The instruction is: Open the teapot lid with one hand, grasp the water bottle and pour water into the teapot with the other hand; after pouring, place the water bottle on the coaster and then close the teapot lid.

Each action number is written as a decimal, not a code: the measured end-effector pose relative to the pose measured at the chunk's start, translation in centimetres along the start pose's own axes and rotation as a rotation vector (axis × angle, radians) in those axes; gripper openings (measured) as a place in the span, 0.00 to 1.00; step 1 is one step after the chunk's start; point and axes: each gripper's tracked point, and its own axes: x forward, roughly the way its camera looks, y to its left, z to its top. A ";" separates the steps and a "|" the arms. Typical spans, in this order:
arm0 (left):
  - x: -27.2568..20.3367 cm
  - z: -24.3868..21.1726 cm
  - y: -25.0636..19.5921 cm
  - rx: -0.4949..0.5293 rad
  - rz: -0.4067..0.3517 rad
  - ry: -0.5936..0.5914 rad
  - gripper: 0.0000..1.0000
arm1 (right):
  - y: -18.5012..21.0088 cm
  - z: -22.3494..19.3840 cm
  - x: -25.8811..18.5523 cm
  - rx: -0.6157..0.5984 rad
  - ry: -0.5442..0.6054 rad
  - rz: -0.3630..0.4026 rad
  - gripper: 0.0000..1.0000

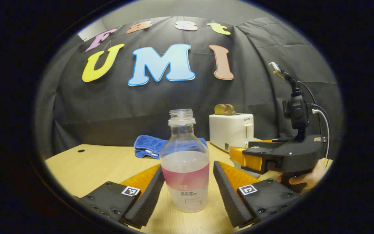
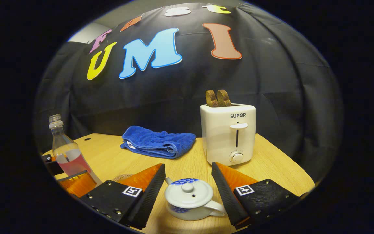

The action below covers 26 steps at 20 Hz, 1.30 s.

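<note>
A clear uncapped water bottle (image 1: 185,169) with a pink label stands upright on the wooden table, about half full. My left gripper (image 1: 187,165) is open, one finger on each side of the bottle's lower body, close to it but not pressing. In the right gripper view a white teapot (image 2: 190,201) with blue pattern sits with its lid (image 2: 188,193) on. My right gripper (image 2: 187,167) is open, its fingers on either side of the teapot. The bottle (image 2: 64,151) shows at far left, with a coaster (image 2: 122,177) peeking out beside it.
A white toaster (image 2: 228,136) holding two bread slices stands at the back right. A folded blue towel (image 2: 157,141) lies at the back centre. In the left gripper view, a hand (image 1: 305,178) holds the right gripper (image 1: 255,159) just right of the bottle.
</note>
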 end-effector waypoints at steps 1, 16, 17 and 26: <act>0.0 -0.2 0.0 -0.004 -0.003 0.005 0.99 | 0.0 0.2 0.3 0.000 0.001 -0.011 0.89; -0.8 0.6 0.9 -0.025 0.006 -0.006 0.99 | 0.4 0.4 1.6 -0.089 0.018 -0.029 0.47; -0.8 0.5 0.9 -0.028 0.006 -0.008 0.99 | 0.5 0.6 1.5 -0.103 0.016 -0.030 0.47; -0.6 0.1 0.4 -0.033 -0.005 0.005 0.99 | 0.6 0.6 1.5 -0.060 0.000 -0.009 0.47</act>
